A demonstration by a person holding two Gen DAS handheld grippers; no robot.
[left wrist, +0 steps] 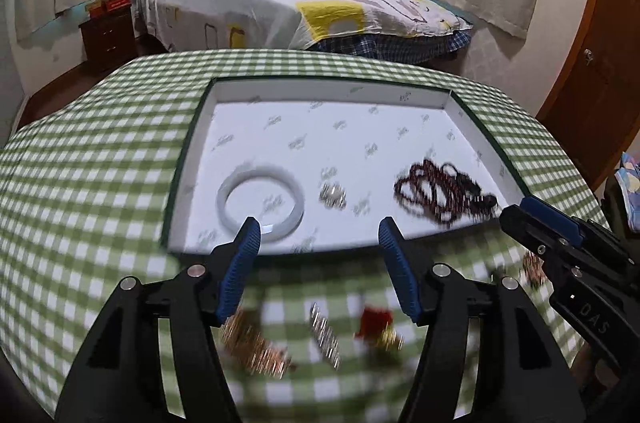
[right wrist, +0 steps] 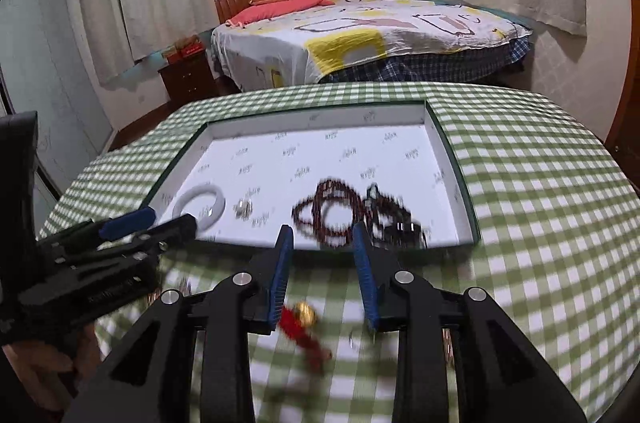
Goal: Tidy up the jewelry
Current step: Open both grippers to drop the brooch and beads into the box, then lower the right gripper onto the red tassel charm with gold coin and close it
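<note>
A shallow white box (left wrist: 224,91) (right wrist: 448,143) sits on the green checked table. In it lie a white bangle (left wrist: 260,202) (right wrist: 199,205), a small silver piece (left wrist: 333,195) (right wrist: 243,209) and a dark red bead necklace (left wrist: 440,191) (right wrist: 352,215). On the cloth in front lie a gold chain (left wrist: 252,347), a silver bar piece (left wrist: 325,337) and a red and gold charm (left wrist: 378,329) (right wrist: 300,323). My left gripper (left wrist: 320,229) (right wrist: 168,219) is open and empty at the box's front edge. My right gripper (right wrist: 322,235) (left wrist: 516,205) is open and empty over the front edge near the necklace.
Another gold piece (left wrist: 534,269) lies on the cloth at the right, below the right gripper. A bed (left wrist: 280,7) stands behind the table, with a dark nightstand (left wrist: 108,37) at its left and a wooden door (left wrist: 592,71) at the right.
</note>
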